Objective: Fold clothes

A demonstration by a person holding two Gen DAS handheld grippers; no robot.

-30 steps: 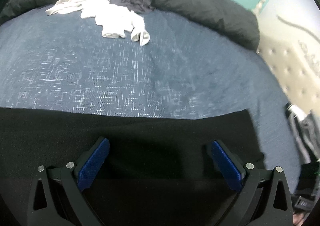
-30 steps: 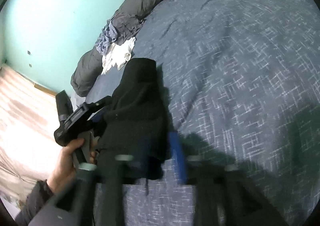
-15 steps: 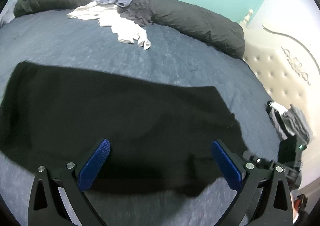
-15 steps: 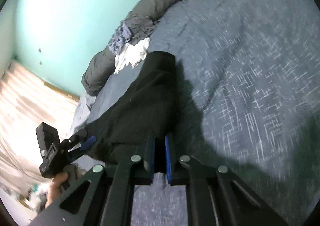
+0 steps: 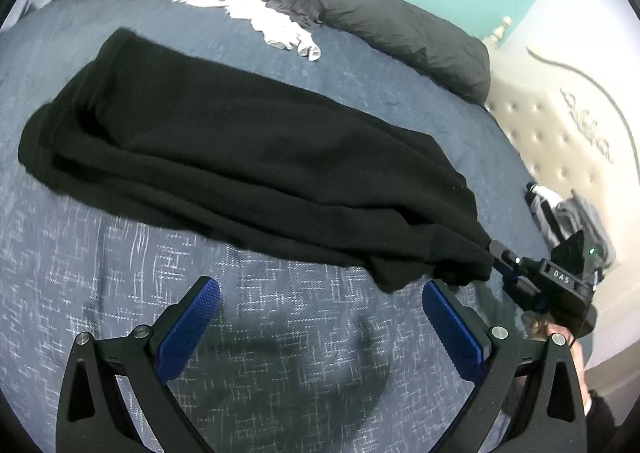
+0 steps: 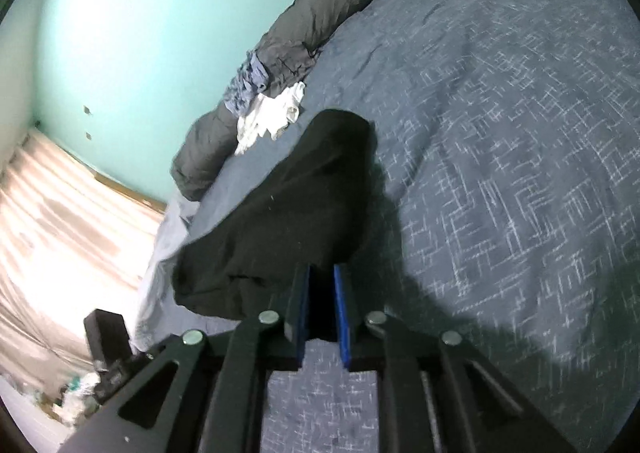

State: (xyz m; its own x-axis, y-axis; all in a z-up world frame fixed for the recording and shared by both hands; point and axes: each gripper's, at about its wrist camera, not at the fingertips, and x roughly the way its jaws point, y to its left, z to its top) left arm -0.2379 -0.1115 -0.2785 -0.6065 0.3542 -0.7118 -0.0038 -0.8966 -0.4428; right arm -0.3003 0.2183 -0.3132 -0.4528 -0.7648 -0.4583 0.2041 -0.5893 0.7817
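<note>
One black garment [image 5: 248, 157] lies half-folded on the bed [image 5: 280, 333]; right claw [image 6: 322, 305] pinches its end, jaws easing apart; left claw [image 5: 320, 317] gapes empty; other clothes [image 5: 264, 17] await.

black garment [image 5: 248, 141] | blue-grey bedspread [image 5: 280, 333], white crosshatch flecks | teal wall [image 6: 140, 21] | white clothes [image 5: 276, 25]

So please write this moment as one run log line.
left gripper: open, empty | right gripper: opening slightly, pinching black garment end | garment lies on bed
</note>
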